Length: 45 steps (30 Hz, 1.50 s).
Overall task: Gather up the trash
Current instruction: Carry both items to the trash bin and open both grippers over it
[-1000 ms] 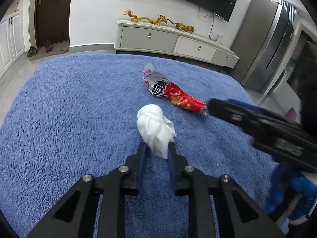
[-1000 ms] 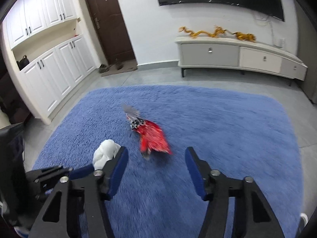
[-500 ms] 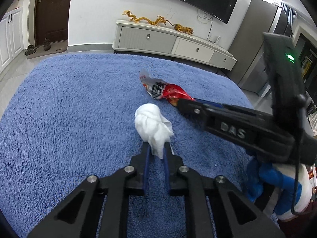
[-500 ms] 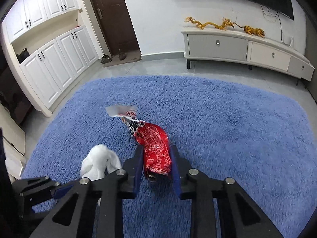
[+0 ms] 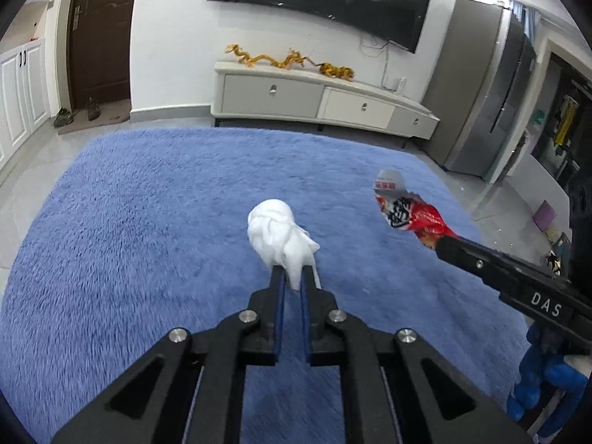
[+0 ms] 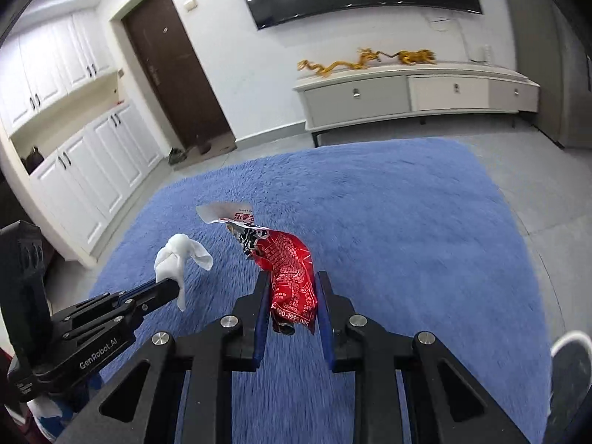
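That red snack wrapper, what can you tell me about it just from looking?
The red snack wrapper is a crumpled, shiny foil-like packet, red with small white print, black-and-white lettering near its torn-open top and a pale flap sticking out. The right gripper pinches its lower end between blue pads, so it hangs clear above the blue rug, top pointing away. Nothing else touches it; the white tissue sits apart.

tissue (image 5: 280, 235) left of wrapper (image 5: 410, 213); both above rug (image 5: 148, 222)
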Tool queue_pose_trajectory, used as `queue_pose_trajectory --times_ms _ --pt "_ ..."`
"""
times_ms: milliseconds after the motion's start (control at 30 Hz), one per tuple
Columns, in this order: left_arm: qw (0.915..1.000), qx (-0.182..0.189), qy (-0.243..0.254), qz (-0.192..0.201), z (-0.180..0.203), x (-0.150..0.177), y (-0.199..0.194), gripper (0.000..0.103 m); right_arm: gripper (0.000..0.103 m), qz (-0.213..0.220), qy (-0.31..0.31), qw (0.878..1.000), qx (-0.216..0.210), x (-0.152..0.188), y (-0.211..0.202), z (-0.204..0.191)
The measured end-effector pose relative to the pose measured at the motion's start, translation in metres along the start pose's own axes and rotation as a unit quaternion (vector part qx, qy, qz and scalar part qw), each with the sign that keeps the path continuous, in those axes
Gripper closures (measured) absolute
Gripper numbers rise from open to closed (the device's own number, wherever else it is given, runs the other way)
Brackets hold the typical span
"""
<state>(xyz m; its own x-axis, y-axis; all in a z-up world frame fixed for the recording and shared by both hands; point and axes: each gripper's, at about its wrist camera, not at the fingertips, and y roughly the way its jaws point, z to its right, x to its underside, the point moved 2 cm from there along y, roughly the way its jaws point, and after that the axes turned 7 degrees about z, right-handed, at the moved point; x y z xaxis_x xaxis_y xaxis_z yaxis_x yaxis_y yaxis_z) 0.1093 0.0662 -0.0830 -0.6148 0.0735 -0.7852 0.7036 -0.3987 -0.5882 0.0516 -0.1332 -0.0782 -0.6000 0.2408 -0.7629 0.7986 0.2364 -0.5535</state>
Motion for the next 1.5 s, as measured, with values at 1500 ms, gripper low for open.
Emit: queue_pose_trajectory --times_ms 1500 --pt "0.971 0.059 0.175 0.152 0.231 0.023 -0.191 0.096 0.081 0.219 0.136 0.955 0.146 0.062 -0.306 0.097"
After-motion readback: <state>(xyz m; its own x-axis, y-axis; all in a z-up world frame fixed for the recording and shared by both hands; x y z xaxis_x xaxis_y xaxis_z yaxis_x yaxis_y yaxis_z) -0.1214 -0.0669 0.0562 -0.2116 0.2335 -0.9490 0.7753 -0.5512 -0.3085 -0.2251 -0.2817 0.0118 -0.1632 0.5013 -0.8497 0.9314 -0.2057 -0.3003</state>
